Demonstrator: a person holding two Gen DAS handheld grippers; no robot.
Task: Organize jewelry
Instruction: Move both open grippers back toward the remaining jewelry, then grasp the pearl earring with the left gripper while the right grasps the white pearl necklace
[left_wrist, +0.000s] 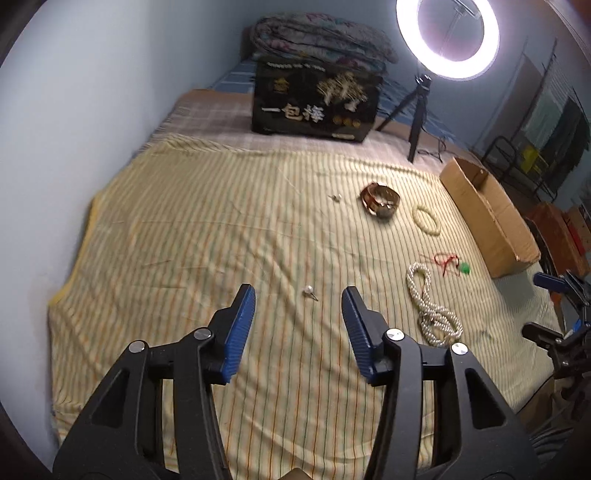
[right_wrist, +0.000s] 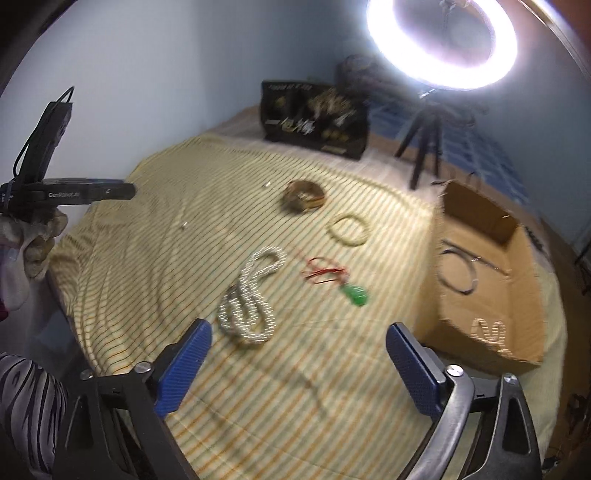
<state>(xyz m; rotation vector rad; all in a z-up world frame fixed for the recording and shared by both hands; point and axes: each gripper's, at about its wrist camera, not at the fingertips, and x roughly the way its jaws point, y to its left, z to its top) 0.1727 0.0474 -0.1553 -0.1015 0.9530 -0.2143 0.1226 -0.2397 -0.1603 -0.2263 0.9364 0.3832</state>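
Jewelry lies on a striped yellow sheet (left_wrist: 221, 229). My left gripper (left_wrist: 298, 295) is open and empty, just above a pearl earring (left_wrist: 308, 291). A second small earring (left_wrist: 336, 197) lies farther back. A pearl necklace (left_wrist: 432, 306) (right_wrist: 251, 299), a red cord with a green pendant (left_wrist: 452, 263) (right_wrist: 343, 282), a pale bangle (left_wrist: 426, 219) (right_wrist: 349, 229) and a gold watch (left_wrist: 380, 201) (right_wrist: 304, 195) lie to the right. My right gripper (right_wrist: 299, 347) is open and empty above the sheet near the necklace. A cardboard box (right_wrist: 524, 343) holds a dark bangle (right_wrist: 458, 271) and a beaded piece (right_wrist: 489, 330).
A black printed box (left_wrist: 314, 103) with folded blankets (left_wrist: 317, 40) on top stands at the back. A ring light (left_wrist: 447, 37) on a tripod (left_wrist: 417, 110) stands at the back right. A wall (left_wrist: 74, 129) runs along the left. The bed's edge is at the right.
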